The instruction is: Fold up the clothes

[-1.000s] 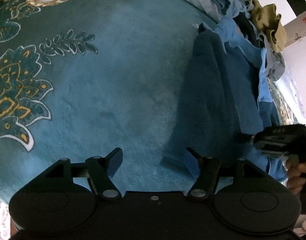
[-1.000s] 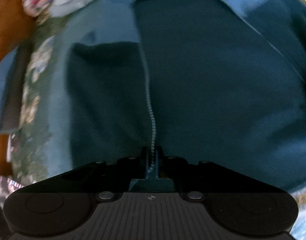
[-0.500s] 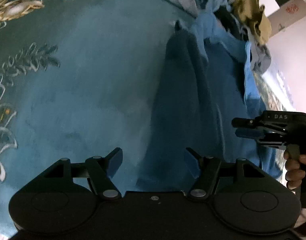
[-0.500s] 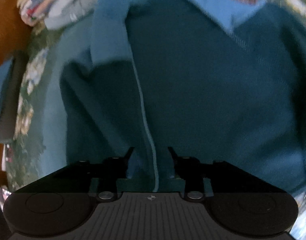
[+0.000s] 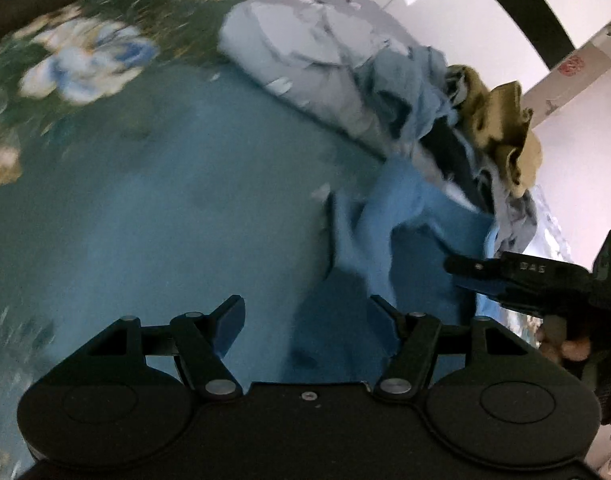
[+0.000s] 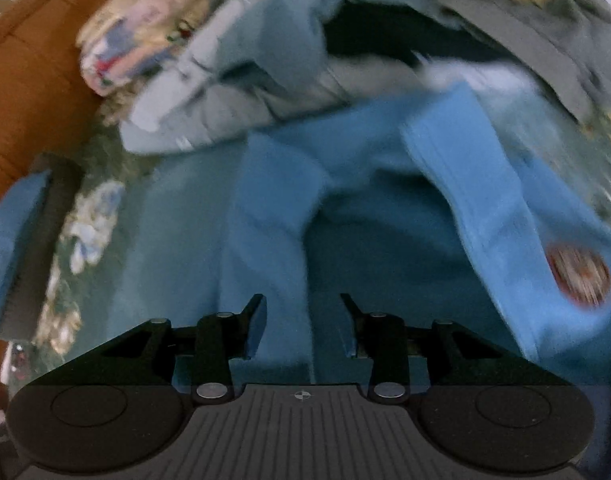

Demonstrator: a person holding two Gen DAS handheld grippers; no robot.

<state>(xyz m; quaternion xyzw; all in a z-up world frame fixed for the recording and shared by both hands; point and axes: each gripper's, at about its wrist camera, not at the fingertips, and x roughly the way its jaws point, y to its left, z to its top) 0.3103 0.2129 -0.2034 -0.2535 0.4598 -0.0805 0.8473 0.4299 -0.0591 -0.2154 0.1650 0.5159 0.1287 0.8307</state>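
**Blue jacket laid out, fold only begun; a heap of clothes waits behind it**

The blue jacket [image 6: 385,208] lies on the teal blanket [image 5: 165,208], and everything else is placed here against it. It looks part-arranged: one darker panel lies flat nearest the cameras, while lighter blue parts, one bearing a round red badge [image 6: 577,276], run up and away in loose ridges. The blur hides whether any clean fold has been made; my reading is that the jacket is spread or half turned over, not finished.

The left gripper [image 5: 305,320] hangs over the jacket's near left edge, jaws well apart, nothing between them but cloth lying below. The right gripper [image 6: 303,324] hovers over the jacket's middle, its jaws parted to a moderate gap and gripping nothing; the fabric under them lies free. In the left wrist view the same right gripper shows at the jacket's right side, with a person's fingers [image 5: 565,344] on its handle.

Beyond the jacket's far end sits an unsorted pile [image 5: 445,92] of grey-blue and dark garments, topped by an olive piece [image 5: 501,132]. To the jacket's far left a pale grey bundle [image 5: 305,52] rests on the blanket.

So most of the work appears to remain: this jacket's folds, then the pile behind it.
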